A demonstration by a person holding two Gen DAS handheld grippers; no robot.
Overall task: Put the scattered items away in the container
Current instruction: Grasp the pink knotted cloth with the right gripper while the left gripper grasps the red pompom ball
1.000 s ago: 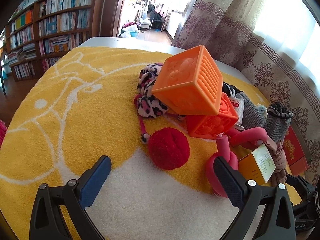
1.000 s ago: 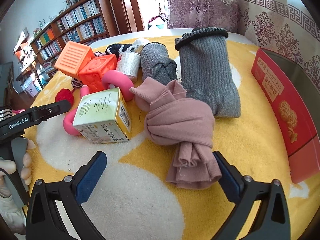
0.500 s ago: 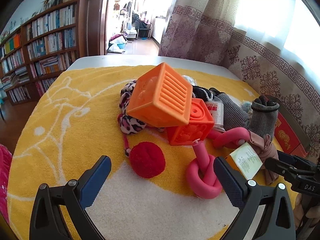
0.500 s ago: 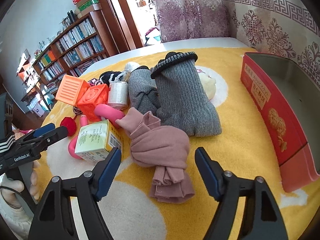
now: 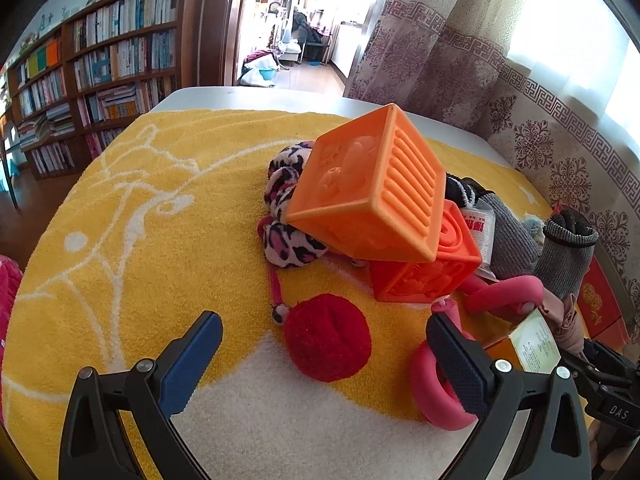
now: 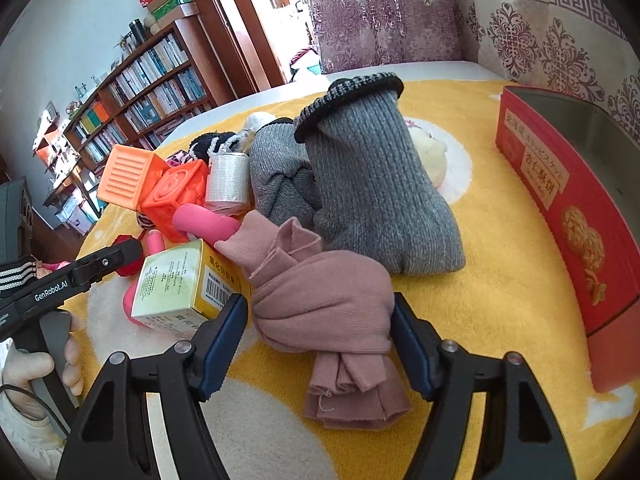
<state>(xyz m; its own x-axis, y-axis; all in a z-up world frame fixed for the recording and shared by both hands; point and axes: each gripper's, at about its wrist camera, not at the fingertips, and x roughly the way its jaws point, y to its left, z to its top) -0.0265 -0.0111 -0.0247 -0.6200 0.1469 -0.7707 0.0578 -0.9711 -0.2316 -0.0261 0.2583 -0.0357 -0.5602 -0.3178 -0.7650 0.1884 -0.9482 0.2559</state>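
Observation:
A knotted pink cloth (image 6: 320, 300) lies on the yellow towel. My right gripper (image 6: 318, 340) has its jaws around the cloth's middle, both pads touching its sides. My left gripper (image 5: 320, 344) is open, its jaws on either side of a red pom-pom (image 5: 326, 336). Two orange toy cubes (image 5: 368, 192) are stacked behind the pom-pom. A pink foam ring (image 5: 436, 384) and a yellow box (image 6: 184, 284) lie between the grippers. The red open container (image 6: 568, 200) stands at the right.
Two grey knitted socks (image 6: 376, 196) lie behind the pink cloth. A leopard-print plush (image 5: 284, 216) and a white roll (image 6: 228, 176) lie by the cubes. Bookshelves (image 5: 100, 64) stand far left, curtains (image 5: 460, 60) behind. My left gripper also shows in the right wrist view (image 6: 100, 264).
My right gripper has narrowed from wide open and its jaws now sit against the pink cloth. My left gripper has moved closer to the red pom-pom.

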